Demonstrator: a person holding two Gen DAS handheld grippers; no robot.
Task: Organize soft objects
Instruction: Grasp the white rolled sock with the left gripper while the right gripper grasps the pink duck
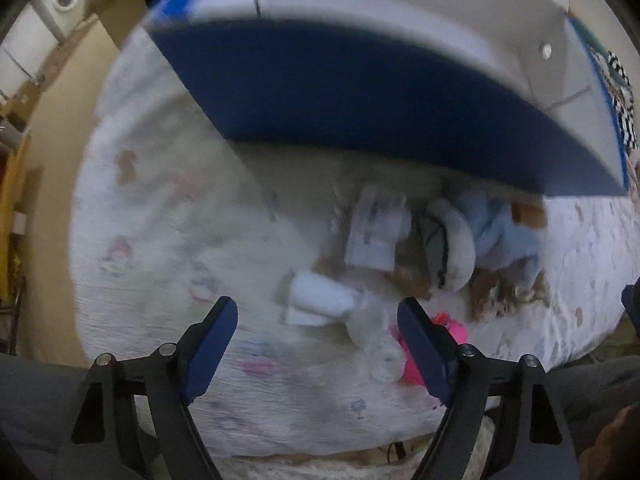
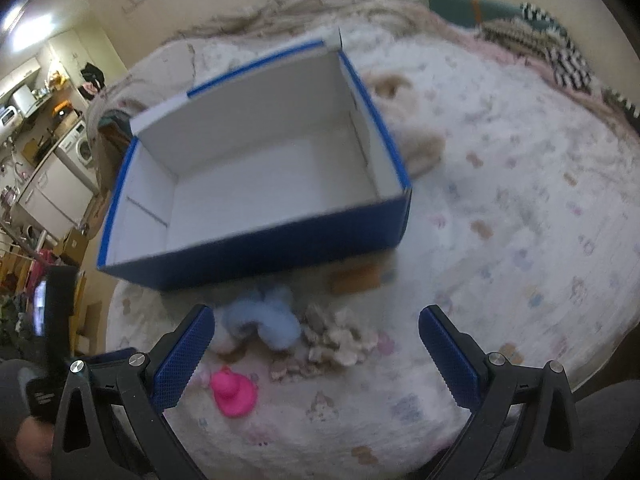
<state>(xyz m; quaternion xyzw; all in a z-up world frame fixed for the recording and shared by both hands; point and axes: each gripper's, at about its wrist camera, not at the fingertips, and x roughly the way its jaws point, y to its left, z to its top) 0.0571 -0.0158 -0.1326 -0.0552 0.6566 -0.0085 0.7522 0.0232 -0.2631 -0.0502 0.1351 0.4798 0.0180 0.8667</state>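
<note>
A blue cardboard box (image 2: 256,256) with a white empty inside stands on a bed; it fills the top of the left wrist view (image 1: 360,100). In front of it lies a heap of soft things: a light blue plush (image 2: 260,320) (image 1: 504,232), a beige fuzzy piece (image 2: 340,340), a pink rubber duck (image 2: 234,394) (image 1: 454,330), a white roll (image 1: 320,300), a clear crumpled piece (image 1: 376,340), a pale folded cloth (image 1: 376,232) and a grey-white curved pillow (image 1: 452,248). My left gripper (image 1: 318,344) is open above the white roll. My right gripper (image 2: 316,356) is open above the blue plush and beige piece. Both are empty.
The bed has a white patterned sheet (image 2: 500,200). A beige plush (image 2: 420,144) lies right of the box and an orange-brown flat object (image 2: 356,276) at its front corner. Crocheted and striped blankets (image 2: 552,52) lie at the far right. A kitchen area (image 2: 60,140) is off the bed's left edge.
</note>
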